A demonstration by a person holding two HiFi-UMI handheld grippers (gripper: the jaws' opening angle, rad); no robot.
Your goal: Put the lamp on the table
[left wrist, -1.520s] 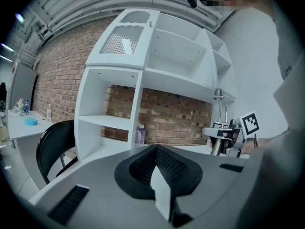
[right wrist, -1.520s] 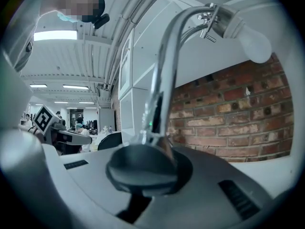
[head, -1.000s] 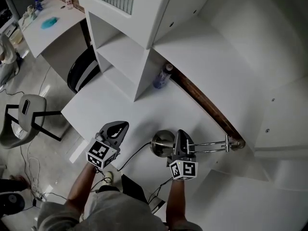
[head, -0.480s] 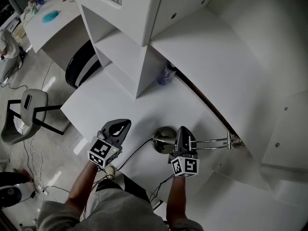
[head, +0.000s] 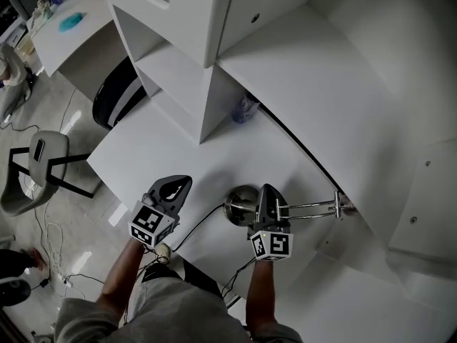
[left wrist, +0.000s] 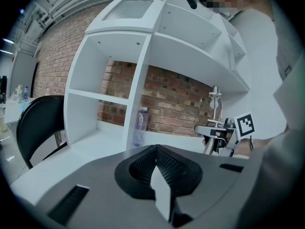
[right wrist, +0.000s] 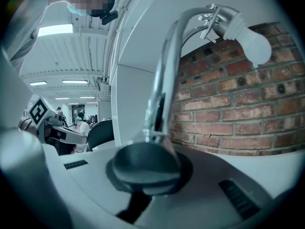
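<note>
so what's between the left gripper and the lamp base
Only bare white table between the left gripper and the lamp base in the head view; a thin dark cord runs just below that gap.

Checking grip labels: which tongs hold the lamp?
The right tongs, shut on the lamp at its chrome stem; the left tongs hold nothing.

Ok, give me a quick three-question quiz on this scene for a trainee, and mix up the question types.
1. Multiple choice: what is the right hand-held gripper clamped on? A) a plastic bottle B) the desk lamp C) a chair back
2. True or false: the left hand-held gripper is holding a bottle.
3. Fill in: the wall behind the bulb is made of ____.

Key: 1 B; 2 false; 3 brick.
</note>
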